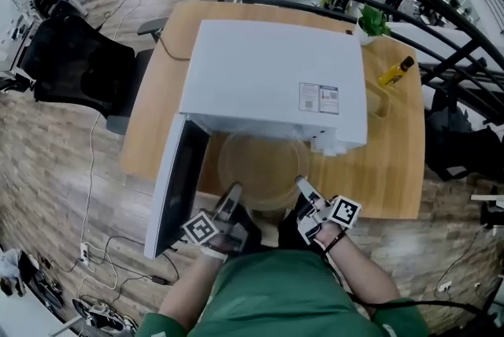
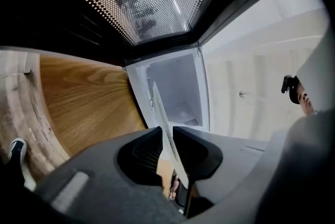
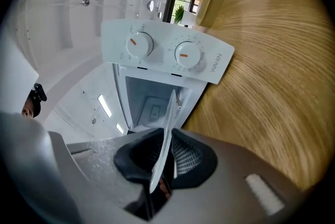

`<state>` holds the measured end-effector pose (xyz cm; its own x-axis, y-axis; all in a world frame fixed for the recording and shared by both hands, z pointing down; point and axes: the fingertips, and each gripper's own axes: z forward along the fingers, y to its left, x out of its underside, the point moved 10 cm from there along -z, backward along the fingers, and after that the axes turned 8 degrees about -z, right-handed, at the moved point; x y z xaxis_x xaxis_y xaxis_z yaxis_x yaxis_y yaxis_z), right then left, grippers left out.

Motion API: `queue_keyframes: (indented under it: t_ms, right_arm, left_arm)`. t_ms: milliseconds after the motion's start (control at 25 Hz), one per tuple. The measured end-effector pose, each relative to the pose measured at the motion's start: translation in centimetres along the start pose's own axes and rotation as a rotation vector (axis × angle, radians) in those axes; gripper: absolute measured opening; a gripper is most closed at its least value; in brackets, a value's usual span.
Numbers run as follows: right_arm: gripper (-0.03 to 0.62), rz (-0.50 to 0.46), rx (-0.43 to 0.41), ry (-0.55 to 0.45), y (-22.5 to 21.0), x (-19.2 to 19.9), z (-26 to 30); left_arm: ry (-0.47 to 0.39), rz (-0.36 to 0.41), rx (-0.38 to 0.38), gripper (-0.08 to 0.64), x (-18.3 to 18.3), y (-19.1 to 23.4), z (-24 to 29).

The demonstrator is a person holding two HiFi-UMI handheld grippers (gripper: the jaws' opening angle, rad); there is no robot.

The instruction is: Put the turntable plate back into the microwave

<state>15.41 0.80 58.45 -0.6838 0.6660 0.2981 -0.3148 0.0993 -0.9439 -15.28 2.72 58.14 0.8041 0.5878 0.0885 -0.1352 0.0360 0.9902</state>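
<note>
Your left gripper (image 2: 166,135) has its fingers (image 2: 140,154) drawn in narrow on the near left rim of the glass plate (image 2: 158,109), which passes edge-on between them. Your right gripper (image 3: 168,140) has its fingers (image 3: 189,157) narrow as well, pinching the near right rim of the same plate. Held at both sides, the plate hangs roughly level between your two hands, just in front of the microwave (image 1: 276,79), its far edge at the mouth of the open cavity and the rest out over the front of the bench (image 1: 394,162). In both gripper views the plate's edge points straight into the pale cavity.

The door (image 1: 177,186) stands swung open at your left, beside the left gripper. To the right of the cavity, the right gripper view shows the control panel with two dials (image 3: 186,54). Farther back on the bench, to the right of the microwave, are a yellow bottle (image 1: 396,71) and a small green plant (image 1: 372,20). A black chair (image 1: 75,64) stands on the floor, left of the bench.
</note>
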Motion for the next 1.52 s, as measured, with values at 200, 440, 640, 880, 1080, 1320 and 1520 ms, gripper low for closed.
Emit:
queue_keyframes:
  t_ms: [200,440,640,880,1080,1320,1520]
  right_arm:
    - [0.049,-0.002,-0.015,0.015,-1.1,-1.0,1.5]
    - [0.049,-0.013,-0.024,0.036,-2.2,-2.2,3.0]
    - [0.049,-0.022,-0.026,0.044,-3.0,-2.6,4.1]
    - [0.049,-0.030,-0.013,0.045,-3.6,-2.9,5.4]
    - [0.051,-0.017,-0.005,0.038,-3.9,-3.2,6.4]
    - [0.049,-0.025,0.000,0.034,-4.3,-3.5,7.4]
    - [0.052,-0.034,0.050,0.031,-5.3,-3.9,8.3]
  left_arm:
    - [-0.023,0.012,-0.004,0.071,-0.6,0.7,1.2]
    - [-0.047,0.017,-0.004,0.071,-1.1,1.5,2.5]
    - [-0.063,0.008,-0.001,0.071,-1.6,2.3,3.3]
    - [-0.074,-0.013,-0.010,0.071,-2.4,3.1,4.0]
    - [-0.079,-0.033,-0.021,0.072,-3.0,3.5,4.9]
    - [-0.077,-0.037,-0.046,0.071,-3.8,4.1,5.6]
    - [-0.075,0.009,-0.068,0.067,-4.6,4.7,6.6]
